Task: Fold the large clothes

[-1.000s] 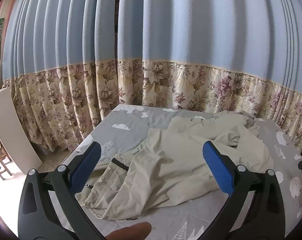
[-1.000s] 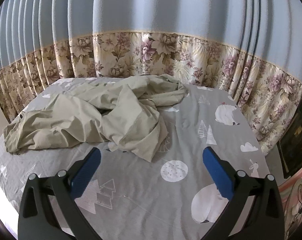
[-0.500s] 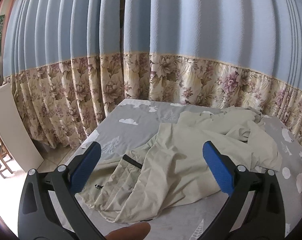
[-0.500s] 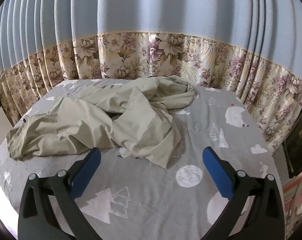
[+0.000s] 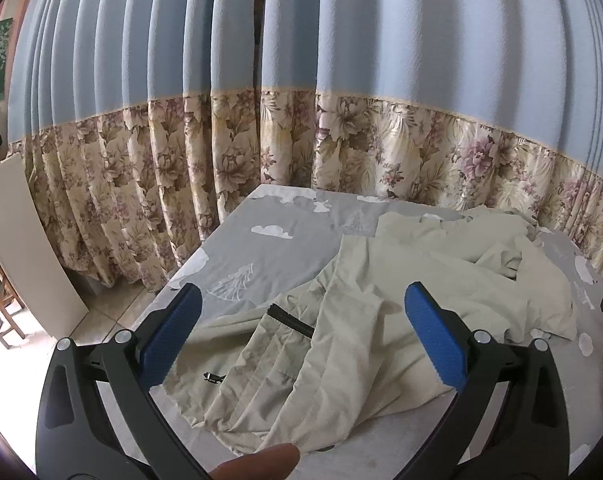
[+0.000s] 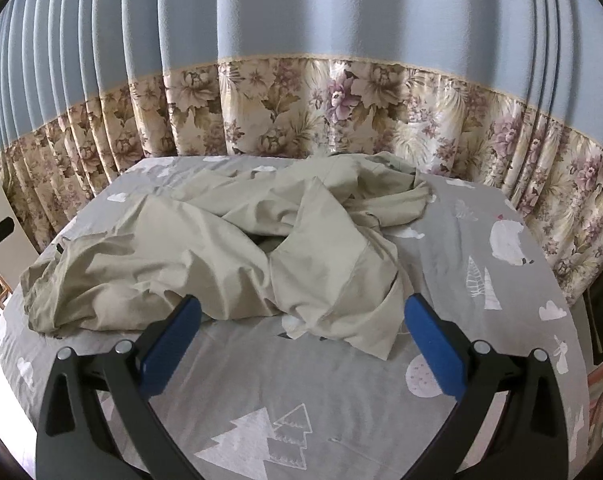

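- The left gripper [image 5: 303, 336], black-framed with blue pads, hangs above the near-left part of the bed with its jaws wide apart and nothing between them; a fingertip [image 5: 257, 462] of the person shows at the bottom edge of that view.
- The right gripper [image 6: 301, 336], of the same make, hovers over bare sheet at the near side of the bed, jaws likewise spread and empty.
- Both sit over the grey bed sheet printed with white trees, clouds and animals [image 6: 341, 400], which covers the bed.
- The large crumpled pale-khaki garment [image 6: 229, 256] lies in a heap across the middle of the bed, nearer its left side; in the left view a dark zipped pocket opening [image 5: 291, 317] and a small dark zip pull [image 5: 213, 378] show on its near-left part [image 5: 341, 352].
- Behind the bed hangs a blue curtain with a floral beige lower band [image 6: 301, 112].
- In my judgement the task is at its start: nothing is gripped and the cloth is not yet spread.
- The next move likely calls for lowering each gripper to a near edge or corner of the garment, closing on a single layer, and pulling apart to flatten it.
- Which part is hem, sleeve or leg I cannot tell from the bunching.
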Demonstrator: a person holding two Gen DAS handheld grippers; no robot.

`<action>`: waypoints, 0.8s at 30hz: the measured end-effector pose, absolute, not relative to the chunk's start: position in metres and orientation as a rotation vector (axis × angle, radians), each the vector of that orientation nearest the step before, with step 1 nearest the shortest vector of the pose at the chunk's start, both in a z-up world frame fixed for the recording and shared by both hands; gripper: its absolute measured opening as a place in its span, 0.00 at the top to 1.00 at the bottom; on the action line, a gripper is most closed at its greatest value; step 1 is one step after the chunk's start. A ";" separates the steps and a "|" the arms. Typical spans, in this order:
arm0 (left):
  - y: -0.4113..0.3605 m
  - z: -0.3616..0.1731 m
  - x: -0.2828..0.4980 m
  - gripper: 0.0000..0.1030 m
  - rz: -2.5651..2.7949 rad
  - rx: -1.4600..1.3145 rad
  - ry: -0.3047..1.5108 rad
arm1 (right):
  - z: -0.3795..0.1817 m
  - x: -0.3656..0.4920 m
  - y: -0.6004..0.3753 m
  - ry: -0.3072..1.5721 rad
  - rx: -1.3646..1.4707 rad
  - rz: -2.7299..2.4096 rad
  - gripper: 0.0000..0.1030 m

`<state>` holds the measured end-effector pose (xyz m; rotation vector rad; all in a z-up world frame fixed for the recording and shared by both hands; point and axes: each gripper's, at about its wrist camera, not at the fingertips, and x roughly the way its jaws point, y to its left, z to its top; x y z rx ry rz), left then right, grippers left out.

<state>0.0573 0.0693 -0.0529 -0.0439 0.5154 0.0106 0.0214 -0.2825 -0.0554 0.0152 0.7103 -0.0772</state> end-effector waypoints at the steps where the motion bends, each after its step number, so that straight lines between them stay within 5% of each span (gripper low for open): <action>1: 0.070 -0.055 0.058 0.03 0.010 -0.041 0.515 | -0.056 0.023 -0.282 0.711 0.016 -0.081 0.02; 19: 0.106 -0.074 0.083 0.03 0.026 -0.024 0.564 | -0.072 0.120 -0.186 0.723 -0.035 0.046 0.02; 24: 0.114 -0.078 0.086 0.03 0.027 -0.026 0.563 | -0.088 0.164 -0.174 0.775 -0.031 0.052 0.08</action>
